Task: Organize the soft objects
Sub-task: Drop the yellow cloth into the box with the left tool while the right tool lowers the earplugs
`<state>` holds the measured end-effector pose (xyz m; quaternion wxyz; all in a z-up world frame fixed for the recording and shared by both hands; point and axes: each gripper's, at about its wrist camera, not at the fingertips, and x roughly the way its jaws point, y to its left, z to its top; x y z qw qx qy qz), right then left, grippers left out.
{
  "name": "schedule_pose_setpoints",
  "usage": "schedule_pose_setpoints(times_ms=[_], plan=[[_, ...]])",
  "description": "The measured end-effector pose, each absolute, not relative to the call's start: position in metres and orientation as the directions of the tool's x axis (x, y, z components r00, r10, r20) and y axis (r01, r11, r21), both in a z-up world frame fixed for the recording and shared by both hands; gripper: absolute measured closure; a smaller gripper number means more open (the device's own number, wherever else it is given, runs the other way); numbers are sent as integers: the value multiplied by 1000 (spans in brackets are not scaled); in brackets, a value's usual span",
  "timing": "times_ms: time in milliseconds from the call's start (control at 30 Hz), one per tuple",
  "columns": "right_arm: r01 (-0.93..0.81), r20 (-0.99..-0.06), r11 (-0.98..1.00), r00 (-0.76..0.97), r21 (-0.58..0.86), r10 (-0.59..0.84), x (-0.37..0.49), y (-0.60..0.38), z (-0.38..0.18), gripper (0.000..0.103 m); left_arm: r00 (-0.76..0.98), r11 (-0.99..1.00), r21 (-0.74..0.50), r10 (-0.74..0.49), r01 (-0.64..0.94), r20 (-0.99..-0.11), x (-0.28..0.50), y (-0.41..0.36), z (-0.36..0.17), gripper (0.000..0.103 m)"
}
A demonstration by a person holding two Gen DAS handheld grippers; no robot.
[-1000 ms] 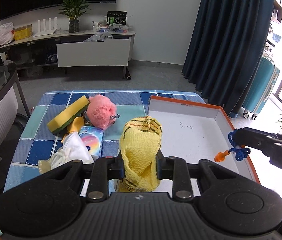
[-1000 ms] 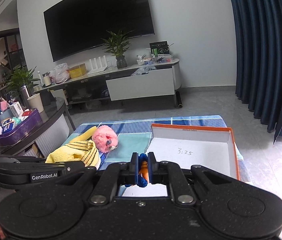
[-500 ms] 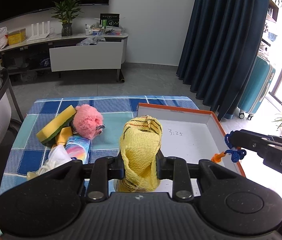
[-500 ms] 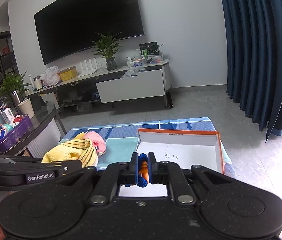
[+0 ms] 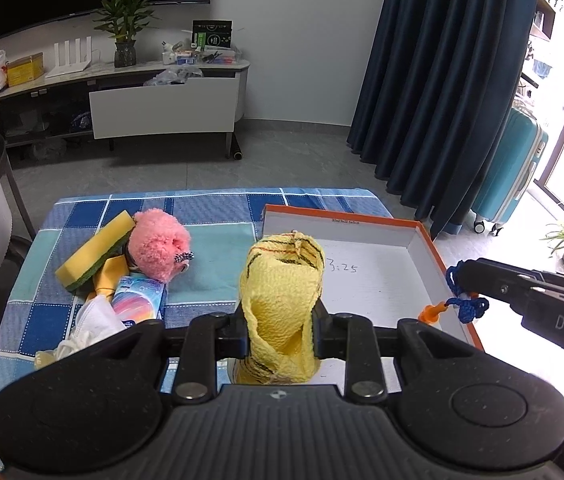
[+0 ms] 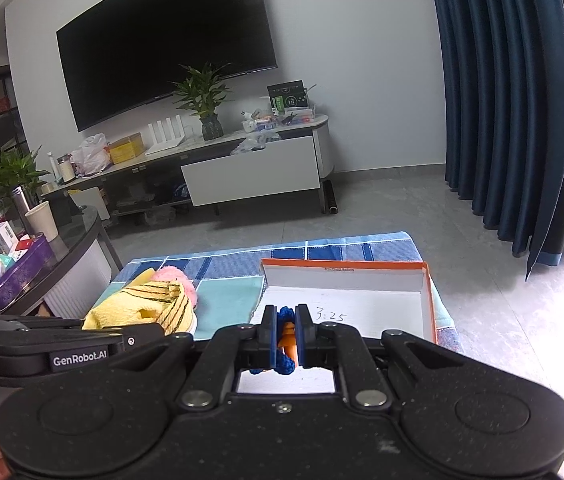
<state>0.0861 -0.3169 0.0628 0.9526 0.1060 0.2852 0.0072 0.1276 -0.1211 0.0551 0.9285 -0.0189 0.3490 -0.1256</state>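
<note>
My left gripper (image 5: 280,336) is shut on a yellow knitted cloth with dark stripes (image 5: 282,296), held upright over the near left corner of the white tray with orange rim (image 5: 421,236). My right gripper (image 6: 285,330) is shut on a small blue and orange knitted toy (image 6: 286,340); in the left wrist view that toy (image 5: 455,306) hangs at the tray's right rim. On the checked cloth to the left lie a pink plush (image 5: 160,246), a yellow-green sponge (image 5: 94,252), a rainbow packet (image 5: 138,300) and a white cloth (image 5: 90,326).
The blue checked tablecloth (image 5: 210,208) covers a small table. A glass side table (image 6: 62,248) with clutter stands to the left. Beyond are a TV cabinet (image 5: 162,100), dark blue curtains (image 5: 441,80) and a teal suitcase (image 5: 509,168) on the right.
Both views have pulled back from the table, so the tray and the pile look smaller and farther. Both grips are unchanged.
</note>
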Motion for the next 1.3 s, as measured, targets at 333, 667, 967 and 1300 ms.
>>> schedule_pose_setpoints(times_ms=[333, 667, 967, 1300], plan=[[73, -553, 976, 831, 205, 54, 96, -329, 58, 92, 709, 963, -126, -262, 240, -654, 139, -132, 51, 74], [100, -569, 976, 822, 195, 30, 105, -339, 52, 92, 692, 954, -132, -287, 269, -663, 149, -147, 46, 74], [121, -582, 977, 813, 176, 4, 112, -351, 49, 92, 676, 944, -142, -314, 298, -667, 156, -163, 42, 74], [139, -591, 976, 807, 170, -12, 124, -360, 44, 92, 665, 938, -144, -326, 314, -672, 163, -171, 39, 74]])
